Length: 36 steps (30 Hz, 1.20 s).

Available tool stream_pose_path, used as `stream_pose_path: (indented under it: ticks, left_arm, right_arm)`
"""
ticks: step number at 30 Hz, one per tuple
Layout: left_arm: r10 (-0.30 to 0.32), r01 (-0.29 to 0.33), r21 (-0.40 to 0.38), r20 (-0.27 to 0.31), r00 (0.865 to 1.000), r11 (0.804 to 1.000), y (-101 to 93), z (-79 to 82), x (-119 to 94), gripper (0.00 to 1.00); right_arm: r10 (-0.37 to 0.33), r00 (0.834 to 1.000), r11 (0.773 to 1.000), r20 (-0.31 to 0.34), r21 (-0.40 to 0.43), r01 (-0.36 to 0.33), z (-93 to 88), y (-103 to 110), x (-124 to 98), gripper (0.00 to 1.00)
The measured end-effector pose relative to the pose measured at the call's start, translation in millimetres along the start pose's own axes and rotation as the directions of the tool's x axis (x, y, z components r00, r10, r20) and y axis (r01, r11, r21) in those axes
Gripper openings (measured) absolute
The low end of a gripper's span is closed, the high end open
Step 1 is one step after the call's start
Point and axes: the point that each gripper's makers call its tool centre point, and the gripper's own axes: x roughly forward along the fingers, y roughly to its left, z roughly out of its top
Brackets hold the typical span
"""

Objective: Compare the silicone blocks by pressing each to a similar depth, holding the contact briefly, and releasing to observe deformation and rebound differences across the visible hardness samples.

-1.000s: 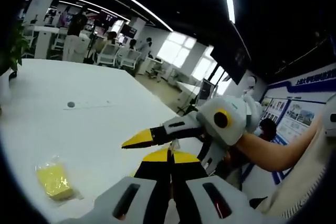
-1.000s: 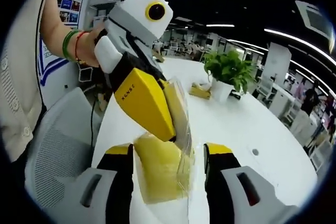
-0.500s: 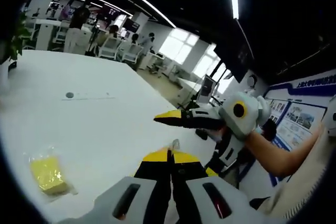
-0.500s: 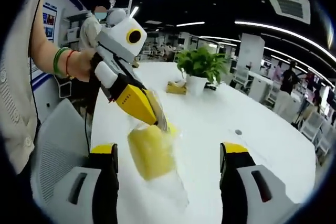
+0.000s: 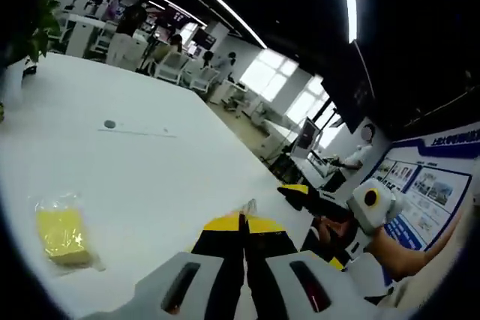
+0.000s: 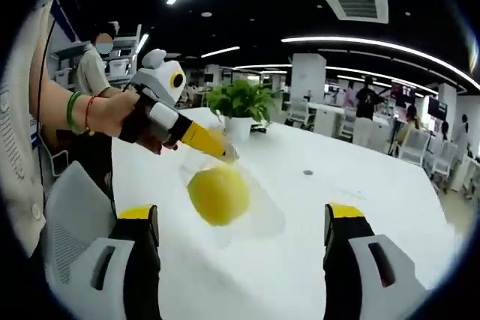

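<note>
counter (image 6: 360, 207): white, carries everything here.
bagged block on counter (image 5: 61, 234): yellow, lies well left of the left tongs (image 5: 241, 222).
hanging bagged block (image 6: 219, 194): held off the counter by its bag, pinched in the left tongs.
right tongs (image 6: 244, 222): spread wide, empty, directly facing the hanging block, so nearer to press it.

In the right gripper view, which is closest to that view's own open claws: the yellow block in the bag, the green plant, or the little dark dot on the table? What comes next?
1. Bagged yellow block, hanging between the right gripper's jaws, held by the left gripper.
2. Potted plant, behind it, left of centre.
3. Dark dot, right of centre; about as far as the plant, too close to call.
</note>
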Motion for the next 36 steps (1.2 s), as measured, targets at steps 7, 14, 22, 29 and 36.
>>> stream_pose_path:
  ticks: [7,14,22,29,36]
  left_arm:
    - [0.031,-0.028,-0.127,0.021,0.999,0.992,33.0,-14.3,16,0.0]
    - [0.047,-0.043,-0.198,0.017,0.999,0.979,52.6,-15.5,34,0.0]
    - [0.132,-0.092,-0.327,0.1,0.986,0.941,90.8,-9.4,52,0.0]
    - [0.232,-0.172,-0.375,0.121,0.965,0.911,127.3,-14.8,64,0.0]
    - [0.342,-0.308,-0.272,0.088,0.935,0.912,164.4,-23.8,76,0.0]
  right_arm:
    - [-0.065,0.998,0.993,-0.007,0.098,0.065,-25.5,1,-20,0.87]
    - [-0.085,0.994,0.986,-0.074,0.134,0.094,-49.4,5,-39,0.85]
    - [-0.117,0.983,0.974,-0.144,0.178,0.142,-72.2,9,-62,0.83]
    - [-0.143,0.981,0.967,-0.135,0.19,0.167,-66.6,-2,-60,0.81]
    - [-0.147,0.978,0.961,-0.147,0.211,0.176,-68.0,-2,-56,0.79]
